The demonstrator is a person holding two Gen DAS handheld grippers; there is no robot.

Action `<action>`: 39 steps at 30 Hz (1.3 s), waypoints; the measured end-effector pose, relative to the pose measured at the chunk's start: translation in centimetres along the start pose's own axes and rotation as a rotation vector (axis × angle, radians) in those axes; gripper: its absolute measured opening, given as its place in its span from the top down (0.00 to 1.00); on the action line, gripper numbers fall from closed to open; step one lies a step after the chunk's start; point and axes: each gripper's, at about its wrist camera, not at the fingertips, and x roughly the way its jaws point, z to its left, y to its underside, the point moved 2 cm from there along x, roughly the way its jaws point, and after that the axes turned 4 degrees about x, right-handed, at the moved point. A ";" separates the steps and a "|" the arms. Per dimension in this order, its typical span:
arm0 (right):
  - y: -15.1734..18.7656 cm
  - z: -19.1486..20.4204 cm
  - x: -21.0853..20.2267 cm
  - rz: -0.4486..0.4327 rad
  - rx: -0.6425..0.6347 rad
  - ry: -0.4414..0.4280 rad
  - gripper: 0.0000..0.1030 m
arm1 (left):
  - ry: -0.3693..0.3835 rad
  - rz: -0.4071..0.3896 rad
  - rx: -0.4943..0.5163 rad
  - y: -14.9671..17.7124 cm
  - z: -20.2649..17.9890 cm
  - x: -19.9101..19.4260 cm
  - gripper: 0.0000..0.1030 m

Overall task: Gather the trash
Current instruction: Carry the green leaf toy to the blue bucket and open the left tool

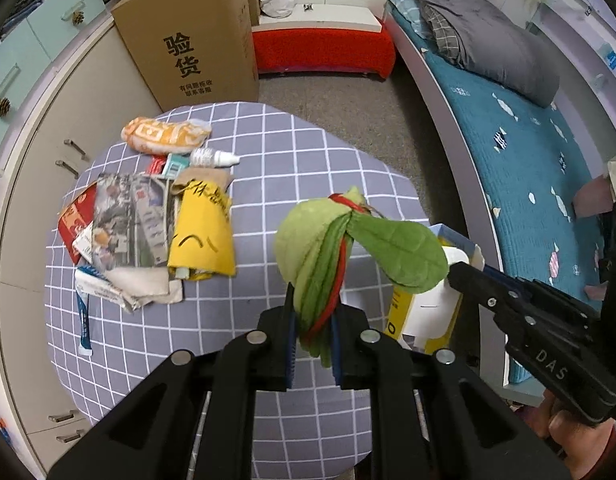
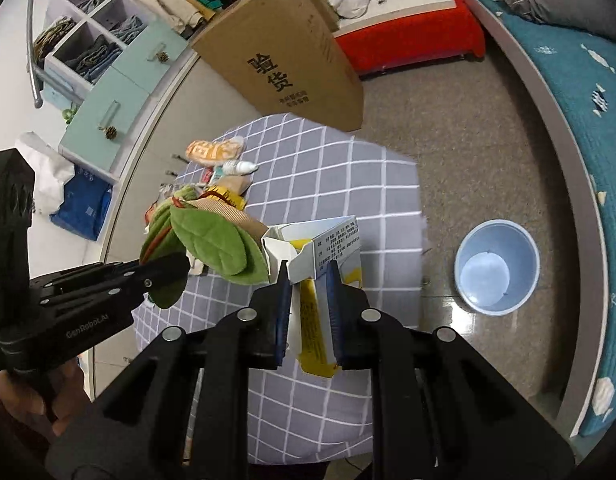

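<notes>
My left gripper (image 1: 313,312) is shut on a bundle of green leaves tied with a red band (image 1: 340,248), held above the checked table (image 1: 308,160); the bundle also shows in the right wrist view (image 2: 212,240). My right gripper (image 2: 307,280) is shut on an open white and yellow carton (image 2: 320,248), also held above the table; the carton shows in the left wrist view (image 1: 432,308). A heap of trash (image 1: 148,224) lies on the table's left: newspaper, a yellow bag, an orange packet (image 1: 164,134), a small white bottle (image 1: 216,157). A light blue bin (image 2: 496,266) stands on the floor to the right.
A tall cardboard box (image 1: 196,36) stands behind the table. A red bench (image 1: 324,52) is at the back. A bed with a teal cover (image 1: 528,152) runs along the right. Cabinets with drawers (image 1: 48,160) line the left.
</notes>
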 end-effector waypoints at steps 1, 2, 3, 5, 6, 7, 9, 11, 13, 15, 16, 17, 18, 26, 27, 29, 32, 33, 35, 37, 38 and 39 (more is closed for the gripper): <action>-0.2 -0.4 -0.3 -0.006 0.005 0.004 0.83 | 0.000 0.000 0.004 -0.4 -0.4 0.1 0.87; -0.5 -1.1 -0.8 -0.018 0.018 0.013 0.83 | 0.007 0.000 0.008 -0.7 -0.9 0.1 0.87; -0.8 -1.7 -1.2 -0.025 0.027 0.019 0.83 | 0.013 -0.001 0.014 -1.0 -1.3 0.2 0.87; -1.4 -3.1 -2.5 -0.047 0.043 0.042 0.83 | 0.032 -0.005 0.042 -1.8 -3.0 0.5 0.87; -1.6 -3.8 -3.0 -0.058 0.048 0.055 0.83 | 0.044 -0.007 0.055 -2.3 -3.8 0.6 0.87; -1.8 -4.5 -3.6 -0.070 0.053 0.071 0.83 | 0.053 -0.009 0.066 -2.7 -4.8 0.7 0.87; -2.2 -5.9 -4.8 -0.095 0.064 0.112 0.83 | 0.081 -0.010 0.094 -3.9 -7.0 1.1 0.87; -2.6 -7.5 -5.8 -0.117 0.082 0.145 0.83 | 0.098 -0.012 0.119 -4.8 -8.9 1.6 0.87; -2.9 -8.9 -6.4 -0.132 0.089 0.171 0.83 | 0.114 -0.010 0.146 -5.7 -11.0 2.3 0.87; -3.4 -10.2 -6.8 -0.146 0.097 0.191 0.82 | 0.126 -0.009 0.163 -6.7 -12.8 2.9 0.87; -3.6 -10.7 -7.1 -0.164 0.101 0.205 0.79 | 0.130 -0.008 0.172 -7.2 -13.7 3.3 0.87; -3.8 -11.4 -7.2 -0.176 0.104 0.205 0.78 | 0.135 -0.006 0.178 -7.5 -14.3 3.6 0.87; -4.0 -12.0 -7.1 -0.176 0.108 0.211 0.77 | 0.137 -0.005 0.182 -7.9 -14.9 4.0 0.87; -4.9 -16.0 -7.8 -0.198 0.180 0.247 0.42 | 0.149 0.044 0.224 -9.2 -18.7 6.5 0.87; -4.8 -16.5 -8.2 -0.203 0.191 0.249 0.42 | 0.152 0.049 0.228 -9.2 -19.0 6.7 0.87; -4.8 -17.0 -8.8 -0.211 0.203 0.264 0.42 | 0.152 0.062 0.240 -9.1 -19.6 7.1 0.87; -4.5 -17.9 -9.9 -0.235 0.224 0.290 0.42 | 0.156 0.077 0.258 -9.1 -20.7 7.6 0.87; -4.4 -18.1 -10.2 -0.241 0.228 0.296 0.42 | 0.159 0.084 0.266 -9.0 -21.2 7.8 0.86; -4.2 -18.4 -10.7 -0.253 0.236 0.317 0.42 | 0.159 0.091 0.279 -9.1 -22.1 8.1 0.86; -4.1 -18.7 -11.2 -0.265 0.238 0.338 0.41 | 0.165 0.099 0.294 -9.1 -22.9 8.4 0.86; -4.0 -18.8 -11.4 -0.269 0.239 0.347 0.41 | 0.167 0.102 0.301 -9.1 -23.2 8.5 0.86; -3.9 -19.1 -11.7 -0.279 0.245 0.354 0.41 | 0.169 0.105 0.307 -9.1 -23.5 8.6 0.86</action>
